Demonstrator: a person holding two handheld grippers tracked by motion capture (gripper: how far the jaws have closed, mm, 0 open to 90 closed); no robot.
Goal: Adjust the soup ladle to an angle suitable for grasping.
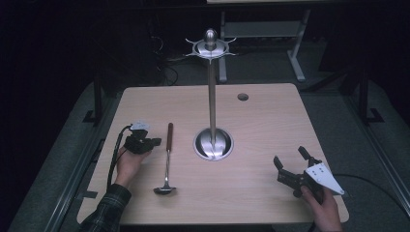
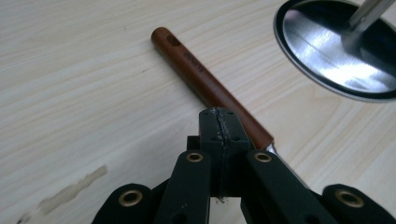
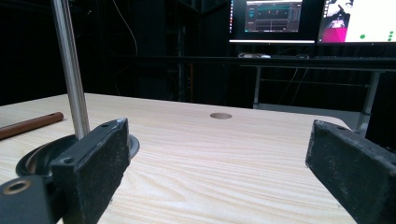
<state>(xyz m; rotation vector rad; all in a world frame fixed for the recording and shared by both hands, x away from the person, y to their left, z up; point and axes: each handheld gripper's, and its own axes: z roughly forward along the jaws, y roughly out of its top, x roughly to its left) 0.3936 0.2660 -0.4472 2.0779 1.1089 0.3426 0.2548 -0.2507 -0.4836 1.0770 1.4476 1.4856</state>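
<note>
A ladle [image 1: 168, 159] with a brown wooden handle [image 2: 205, 84] lies on the pale wooden table [image 1: 266, 125], bowl toward the person. My left gripper [image 1: 152, 143] sits just left of that handle. In the left gripper view its jaws [image 2: 219, 122] are pressed together with nothing between them, and the handle runs past just beyond their tips. A tall steel stand [image 1: 212, 96] with hooks at its top rises from a round base [image 2: 336, 46] mid-table. My right gripper [image 1: 289, 155] rests at the front right, open and empty [image 3: 217, 154], facing the pole [image 3: 70, 70].
A round cable hole [image 1: 242, 96] is set in the table's far right part. Desk legs and cables stand on the dark floor behind the table. Lit monitors [image 3: 273, 18] glow on a desk beyond the far edge.
</note>
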